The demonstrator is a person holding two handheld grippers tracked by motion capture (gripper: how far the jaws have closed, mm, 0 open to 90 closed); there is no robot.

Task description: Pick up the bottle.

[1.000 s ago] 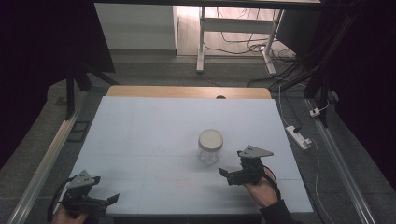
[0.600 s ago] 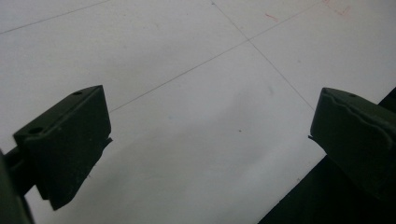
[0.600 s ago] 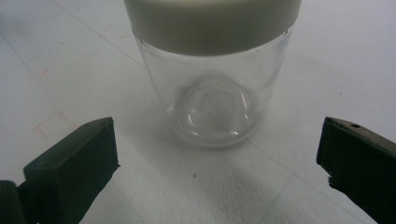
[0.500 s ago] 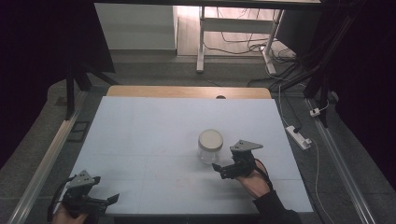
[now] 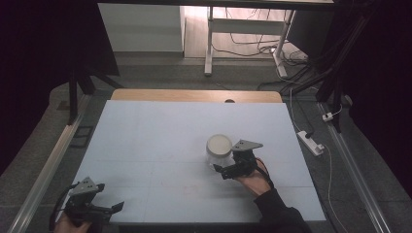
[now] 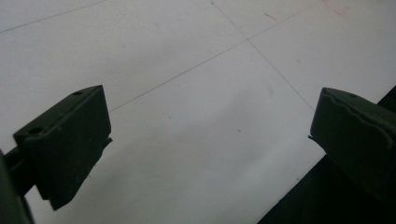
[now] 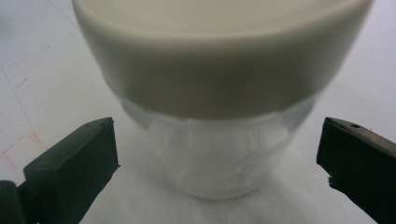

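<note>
Since a second ago, the right tool point(image 5: 225, 171) has closed in on the clear jar with a cream lid point(image 5: 219, 150), jaws spread either side of it, not touching. At the counter's point(image 5: 145, 145) near left corner, the left tool point(image 5: 111, 204) hangs spread. Right of centre stands the jar.

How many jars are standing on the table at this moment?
1. The jar, clear with a cream lid, stands right of the table's centre, just ahead of the open right gripper. Nothing seems hidden.
</note>
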